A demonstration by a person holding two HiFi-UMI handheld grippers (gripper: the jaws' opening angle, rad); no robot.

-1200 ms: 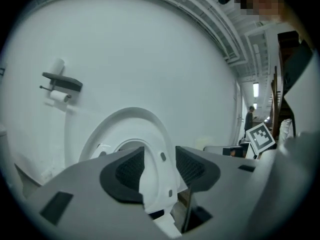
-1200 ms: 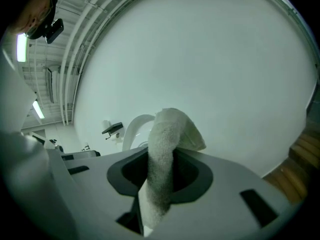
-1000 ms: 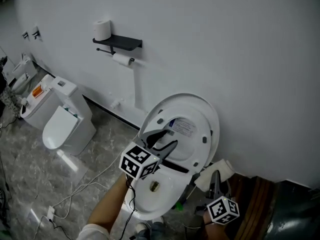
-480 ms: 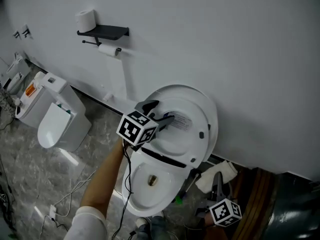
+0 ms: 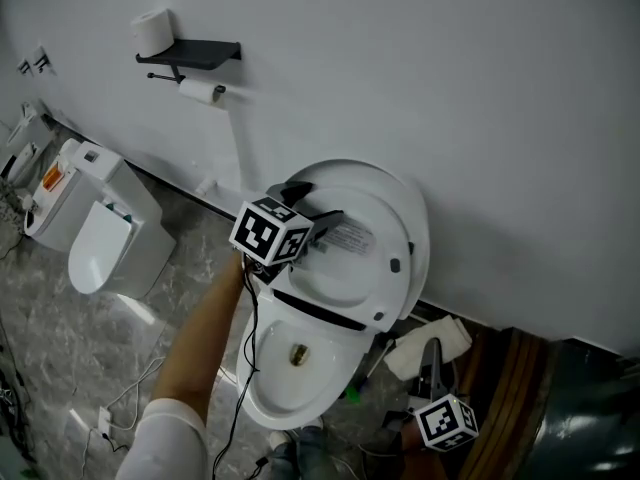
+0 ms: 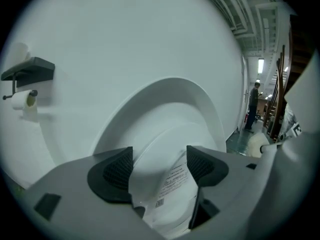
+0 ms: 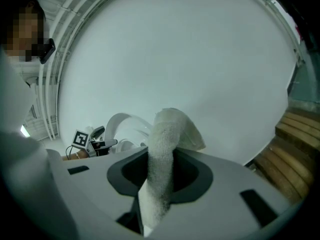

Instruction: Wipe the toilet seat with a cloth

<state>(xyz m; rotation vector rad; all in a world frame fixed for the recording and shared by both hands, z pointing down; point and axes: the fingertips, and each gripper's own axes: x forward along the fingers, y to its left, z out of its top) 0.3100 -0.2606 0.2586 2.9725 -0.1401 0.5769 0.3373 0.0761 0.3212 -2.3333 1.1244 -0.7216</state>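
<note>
Left gripper open at the raised toilet seat, cloth held in the right.

The left gripper point(image 5: 312, 206) has its jaws spread wide, having just been opening. The edge of the toilet seat point(image 5: 350, 263), tipped up against its lid point(image 5: 405, 203) and the wall point(image 5: 450, 88), seems to lie between the pads without being pinched, though the view is too close to be sure. The right gripper point(image 5: 432, 353) is clamped on a white cloth point(image 5: 450, 336), held low just beside the bowl point(image 5: 257, 363) and clear of the seat.
</note>
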